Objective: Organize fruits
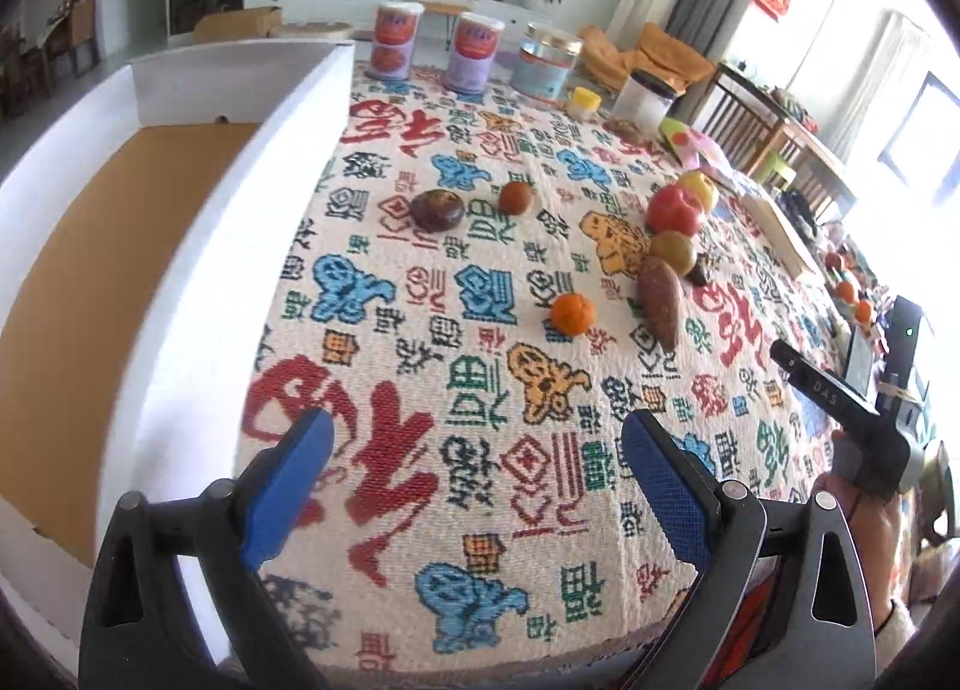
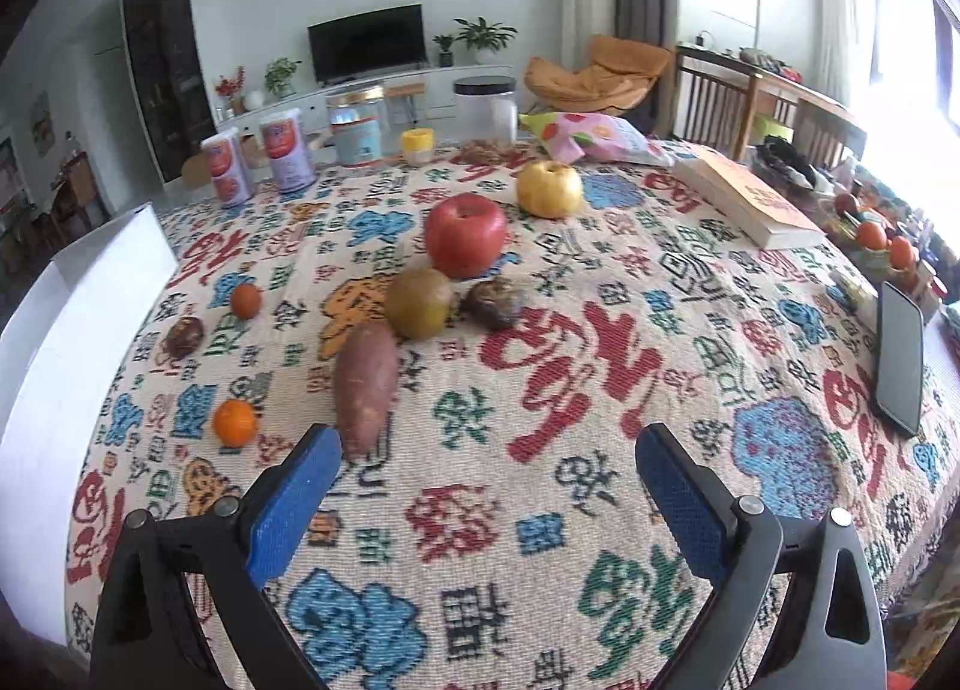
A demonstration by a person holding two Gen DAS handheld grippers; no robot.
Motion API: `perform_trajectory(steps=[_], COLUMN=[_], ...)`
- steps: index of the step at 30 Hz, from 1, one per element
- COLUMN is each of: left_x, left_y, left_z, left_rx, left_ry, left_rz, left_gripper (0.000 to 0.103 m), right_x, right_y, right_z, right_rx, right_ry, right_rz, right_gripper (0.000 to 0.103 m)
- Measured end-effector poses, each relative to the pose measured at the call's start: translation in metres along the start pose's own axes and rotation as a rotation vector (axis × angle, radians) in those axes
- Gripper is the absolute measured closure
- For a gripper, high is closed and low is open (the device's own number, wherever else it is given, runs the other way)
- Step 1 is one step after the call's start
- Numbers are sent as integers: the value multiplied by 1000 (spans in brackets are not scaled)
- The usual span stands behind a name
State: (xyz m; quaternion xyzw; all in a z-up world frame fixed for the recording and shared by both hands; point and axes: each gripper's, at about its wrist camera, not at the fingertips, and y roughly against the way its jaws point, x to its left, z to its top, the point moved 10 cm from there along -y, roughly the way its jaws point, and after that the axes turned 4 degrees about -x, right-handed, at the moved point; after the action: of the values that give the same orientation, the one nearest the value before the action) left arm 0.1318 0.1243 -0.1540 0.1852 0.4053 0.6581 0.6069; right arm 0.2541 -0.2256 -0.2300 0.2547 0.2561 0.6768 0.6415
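Observation:
Fruit lies scattered on a patterned tablecloth (image 2: 540,510): a red apple (image 2: 465,234), a yellow apple (image 2: 549,188), a greenish-brown fruit (image 2: 419,302), a dark wrinkled fruit (image 2: 497,301), a sweet potato (image 2: 365,384), an orange (image 2: 234,422), a small brown-orange fruit (image 2: 246,300) and a dark round fruit (image 2: 183,337). My right gripper (image 2: 489,447) is open over bare cloth, its left pad close to the sweet potato's tip. My left gripper (image 1: 477,438) is open too, empty, short of the orange (image 1: 573,314). A white cardboard box (image 1: 198,246) stands open at the left.
Cans (image 1: 396,39) and jars (image 1: 549,60) line the far table edge. A book (image 2: 744,198), a patterned pouch (image 2: 594,135) and a phone (image 2: 899,357) lie on the right side. A hand holding the other gripper (image 1: 864,402) shows at the right of the left wrist view.

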Motion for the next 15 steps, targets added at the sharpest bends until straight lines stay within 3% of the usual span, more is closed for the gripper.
perform_trajectory(steps=[3,6,8,11,15], left_x=[-23,-25,-20,-11,-11], left_y=[-50,-91,-108,-118,-124], left_z=[-3,3,10,16,17], left_rx=[25,12,-5,-26,-51], left_ry=[-41,-89,-69,-41,-83], left_rz=[49,154,181,214,247], left_gripper=[5,6,6,6,4], right_x=[-85,-129,-147,-159,-162], right_y=[-42,-66,-79,-92,-93], right_z=[-7,-2,0,-4,-6], right_rx=[86,114,125,118,122], right_ry=[-126,-146,-138,-140,-184], right_rz=[-136,-208,-244,-231,-192], right_gripper=[5,5,5,1,0])
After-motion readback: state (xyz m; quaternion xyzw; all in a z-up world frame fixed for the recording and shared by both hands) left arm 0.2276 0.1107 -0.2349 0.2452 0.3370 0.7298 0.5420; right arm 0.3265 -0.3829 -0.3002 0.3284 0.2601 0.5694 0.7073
